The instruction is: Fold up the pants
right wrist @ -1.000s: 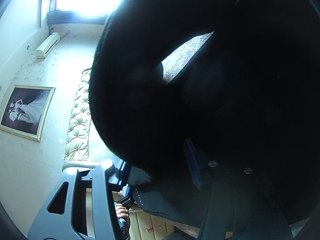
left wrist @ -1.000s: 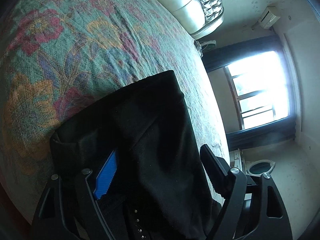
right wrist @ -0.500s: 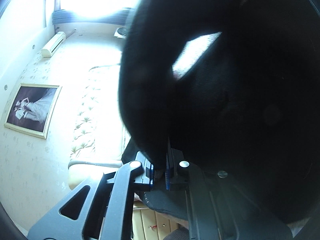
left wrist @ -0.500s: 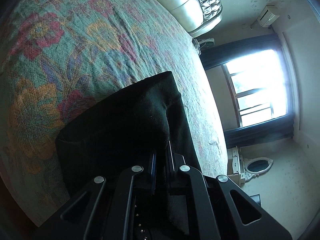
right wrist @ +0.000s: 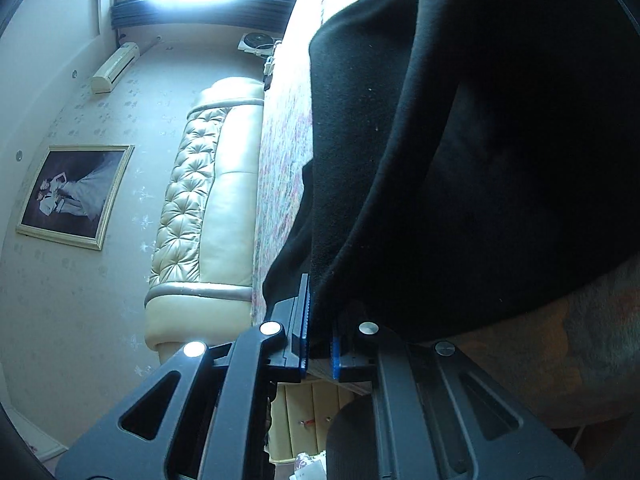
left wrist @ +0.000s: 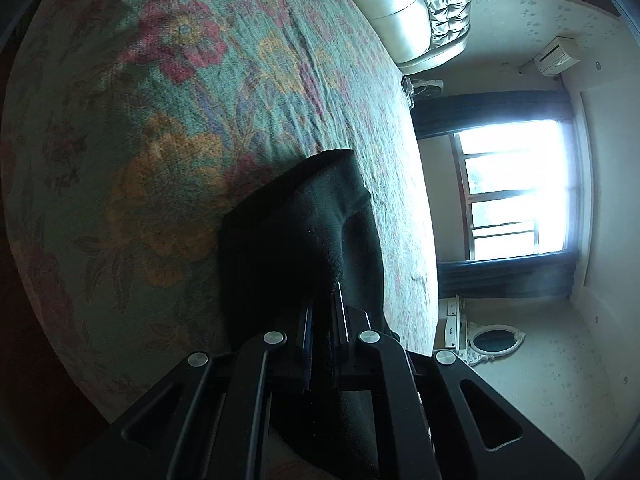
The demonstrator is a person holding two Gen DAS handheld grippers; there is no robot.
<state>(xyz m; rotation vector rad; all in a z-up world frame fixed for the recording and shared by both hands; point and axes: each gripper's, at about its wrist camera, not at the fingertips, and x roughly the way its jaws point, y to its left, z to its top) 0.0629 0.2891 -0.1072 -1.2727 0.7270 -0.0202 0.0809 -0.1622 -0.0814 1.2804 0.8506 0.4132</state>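
Black pants [left wrist: 296, 236] lying on the floral bedspread [left wrist: 160, 120] of the bed, one edge raised. Left gripper [left wrist: 322, 312] with its jaws pressed together, pinching a fold of the pants. Right gripper [right wrist: 320, 320] likewise pinching the dark cloth [right wrist: 460, 160] between blue pads [right wrist: 306, 316]. Tufted headboard [right wrist: 200, 200], framed picture [right wrist: 74, 194] and window [left wrist: 520, 192] behind

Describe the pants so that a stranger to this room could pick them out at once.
Start from the large bed under the floral bedspread, with the tufted cream headboard at its far end. On the near part of the bedspread lies the pants, pinched by the left gripper and the right gripper. They are the only plain black cloth against the flower pattern.
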